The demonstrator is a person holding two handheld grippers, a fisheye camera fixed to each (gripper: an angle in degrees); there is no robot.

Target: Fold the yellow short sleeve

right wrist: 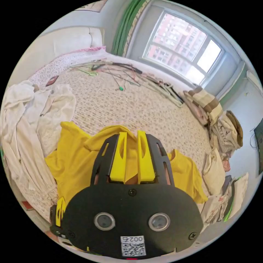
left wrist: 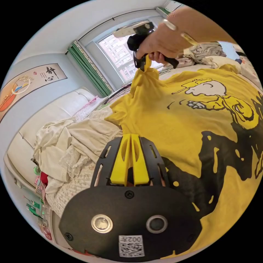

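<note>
Yellow cartoon-print T-shirt point(left wrist: 175, 128) lying spread over the bed point(right wrist: 131, 106), left gripper point(left wrist: 131, 136) pinching its edge with fingers closed, right gripper point(left wrist: 144, 64) clamping a raised corner, cream clothes point(left wrist: 68, 142) piling beside

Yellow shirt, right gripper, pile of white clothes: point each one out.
yellow shirt point(left wrist: 164, 120): left gripper view, plain chest area.
right gripper point(left wrist: 144, 65): left gripper view, tips pinching the shirt's edge.
pile of white clothes point(right wrist: 24, 117): right gripper view, middle of the heap.
</note>
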